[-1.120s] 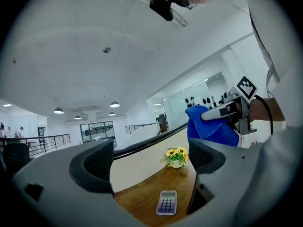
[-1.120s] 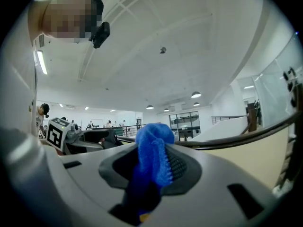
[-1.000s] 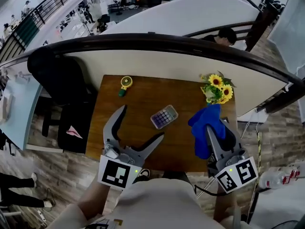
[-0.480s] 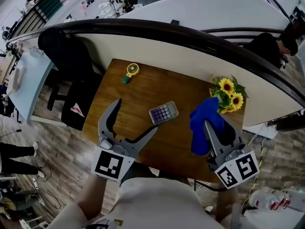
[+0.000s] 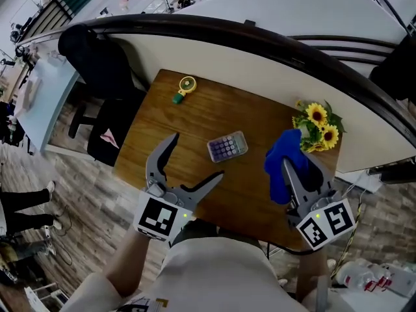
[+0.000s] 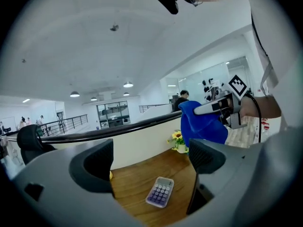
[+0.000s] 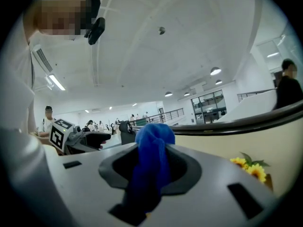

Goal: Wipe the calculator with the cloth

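My left gripper is spread wide, its two jaws forming a broad V, and nothing sits between them. It hovers over the near-left part of the wooden surface and touches nothing. Looking along its jaws in the left gripper view, I see the calculator framed in the gap, lying further out on the wood, apart from both jaw tips.

My right gripper is pressed together on the blue cloth. The cloth is bunched up. A rounded lump of it pokes out above the jaw tips and the rest hangs down between the jaws, as the right gripper view shows plainly. From the head view this gripper is over the right side of the surface, with the cloth clear of the calculator and off to its right.

The calculator is pale with purple keys. It lies flat near the middle of the surface, turned at a slight angle, between my two grippers and touched by neither.

A bunch of sunflowers stands at the far right corner, just beside the raised cloth. A small yellow and green object lies near the far left edge, well apart from the calculator. A dark curved railing runs behind the surface.
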The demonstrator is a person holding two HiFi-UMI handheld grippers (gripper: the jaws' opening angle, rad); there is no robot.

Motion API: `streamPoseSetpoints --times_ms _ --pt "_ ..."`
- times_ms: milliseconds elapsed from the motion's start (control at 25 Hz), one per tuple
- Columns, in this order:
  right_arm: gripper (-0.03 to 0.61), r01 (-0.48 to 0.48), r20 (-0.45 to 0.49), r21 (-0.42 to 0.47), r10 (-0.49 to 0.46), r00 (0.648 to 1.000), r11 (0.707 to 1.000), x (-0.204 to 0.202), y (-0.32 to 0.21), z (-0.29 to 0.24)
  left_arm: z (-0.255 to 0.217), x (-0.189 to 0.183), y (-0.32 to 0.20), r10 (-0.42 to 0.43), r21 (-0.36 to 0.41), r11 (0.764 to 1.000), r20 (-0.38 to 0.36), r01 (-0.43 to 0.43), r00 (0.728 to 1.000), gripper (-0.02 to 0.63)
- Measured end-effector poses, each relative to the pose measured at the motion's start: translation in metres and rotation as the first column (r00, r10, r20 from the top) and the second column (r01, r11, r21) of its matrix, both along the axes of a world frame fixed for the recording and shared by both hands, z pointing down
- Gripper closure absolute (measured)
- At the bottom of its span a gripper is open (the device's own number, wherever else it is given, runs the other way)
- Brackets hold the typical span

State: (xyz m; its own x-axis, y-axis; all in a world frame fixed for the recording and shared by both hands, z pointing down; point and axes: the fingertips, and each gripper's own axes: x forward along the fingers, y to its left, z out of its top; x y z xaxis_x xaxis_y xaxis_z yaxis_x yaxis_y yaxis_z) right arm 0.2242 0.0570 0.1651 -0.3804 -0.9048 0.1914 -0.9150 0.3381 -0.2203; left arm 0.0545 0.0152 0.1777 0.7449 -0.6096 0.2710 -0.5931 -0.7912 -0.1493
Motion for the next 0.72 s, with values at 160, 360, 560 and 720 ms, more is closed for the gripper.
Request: streamPoseSetpoints --times_ms 160,360,560,720 --pt "0.453 -0.009 0.008 -0.043 0.01 1.0 0.999 -0.009 -0.006 0.018 0.032 -0.003 -0.006 0.056 0.007 0.998 0.084 -0.057 0.995 0.141" --pt "0.453 -0.002 -0.01 -0.105 0.001 1.0 0.995 -0.022 -0.019 0.048 0.086 -0.002 -0.011 0.121 -0.04 0.992 0.147 -0.116 0.982 0.141" --pt "0.453 0.006 -0.017 -0.159 -0.009 1.0 0.987 -0.032 -0.032 0.077 0.136 0.001 -0.025 0.173 -0.093 0.983 0.191 -0.158 0.966 0.141" --pt "0.453 0.008 -0.017 -0.194 -0.011 1.0 0.981 -0.036 -0.044 0.101 0.177 0.003 -0.036 0.212 -0.14 0.973 0.236 -0.183 0.948 0.141"
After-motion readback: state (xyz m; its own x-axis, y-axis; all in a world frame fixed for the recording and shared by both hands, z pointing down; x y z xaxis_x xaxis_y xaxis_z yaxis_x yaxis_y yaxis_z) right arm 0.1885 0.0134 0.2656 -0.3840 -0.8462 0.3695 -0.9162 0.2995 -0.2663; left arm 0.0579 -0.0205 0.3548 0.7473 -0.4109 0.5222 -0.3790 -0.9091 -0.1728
